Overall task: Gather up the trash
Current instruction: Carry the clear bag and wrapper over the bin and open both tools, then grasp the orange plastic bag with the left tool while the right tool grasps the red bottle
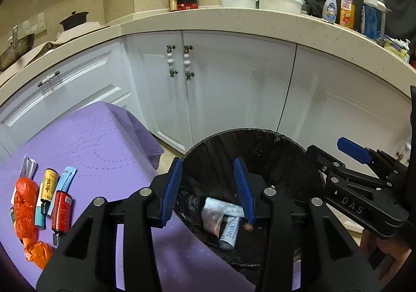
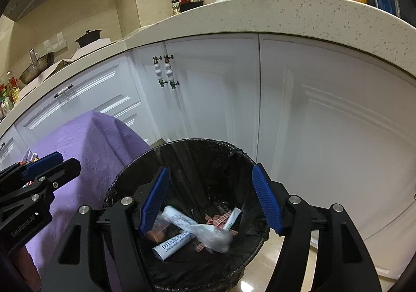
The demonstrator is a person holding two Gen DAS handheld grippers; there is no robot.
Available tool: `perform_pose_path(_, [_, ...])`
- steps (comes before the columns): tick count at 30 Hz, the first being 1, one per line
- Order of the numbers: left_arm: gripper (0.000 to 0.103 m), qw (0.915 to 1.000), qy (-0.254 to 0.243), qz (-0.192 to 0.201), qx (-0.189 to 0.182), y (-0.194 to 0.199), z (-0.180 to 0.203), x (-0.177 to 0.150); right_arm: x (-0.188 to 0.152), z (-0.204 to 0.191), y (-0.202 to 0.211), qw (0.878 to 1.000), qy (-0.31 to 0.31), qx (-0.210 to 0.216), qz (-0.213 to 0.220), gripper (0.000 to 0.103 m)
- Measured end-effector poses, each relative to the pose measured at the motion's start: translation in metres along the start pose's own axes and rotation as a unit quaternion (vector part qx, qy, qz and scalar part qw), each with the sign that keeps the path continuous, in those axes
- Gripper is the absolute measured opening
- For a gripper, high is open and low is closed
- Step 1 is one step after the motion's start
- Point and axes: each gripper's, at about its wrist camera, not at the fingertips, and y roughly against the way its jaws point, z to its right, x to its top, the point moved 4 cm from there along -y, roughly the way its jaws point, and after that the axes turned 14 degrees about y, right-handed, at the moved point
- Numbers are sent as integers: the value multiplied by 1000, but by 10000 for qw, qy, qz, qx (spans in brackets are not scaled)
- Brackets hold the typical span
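both grippers hang over the black-lined bin [image 2: 182, 214], left gripper [image 1: 210, 190] and right gripper [image 2: 212, 198] with jaws apart and empty; wrappers lie inside. more trash [image 1: 46, 198] waits on the purple-covered bench [image 1: 104, 141], so next comes another pickup there.

I see open room straight down into the lined trash bin [image 2: 182, 159]; only wrappers [image 2: 179, 219] lie at its bottom. White cabinet doors [image 2: 325, 123] block just behind, the purple-covered table [image 1: 85, 141] crowds its left rim.
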Motion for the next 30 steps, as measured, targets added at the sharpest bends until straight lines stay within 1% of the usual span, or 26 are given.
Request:
perform_pose_path(7, [40, 9998, 149, 96, 70, 13, -15, 3, 1, -5, 6, 10000, -2, 29, -4, 65])
perform_pose_path(12, [42, 9992, 301, 128, 240, 28, -37, 0, 1, -21, 12, 9998, 12, 175, 7, 67])
perform_pose_path(16, [45, 9980, 450, 177, 400, 45, -60, -5, 0, -45, 16, 9992, 139, 376, -1, 67])
perform_pose_path(21, [46, 9947, 690, 208, 729, 69, -102, -16, 1, -81, 20, 9973, 300, 666, 4, 67])
perform_pose_path(26, [46, 9889, 976, 248, 1089, 97, -150, -30, 1, -120, 23, 9940, 515, 967, -3, 67])
perform_pose_path(30, [47, 9832, 1219, 271, 1330, 111, -182, -37, 3, -149, 26, 9905, 737, 1157, -6, 67])
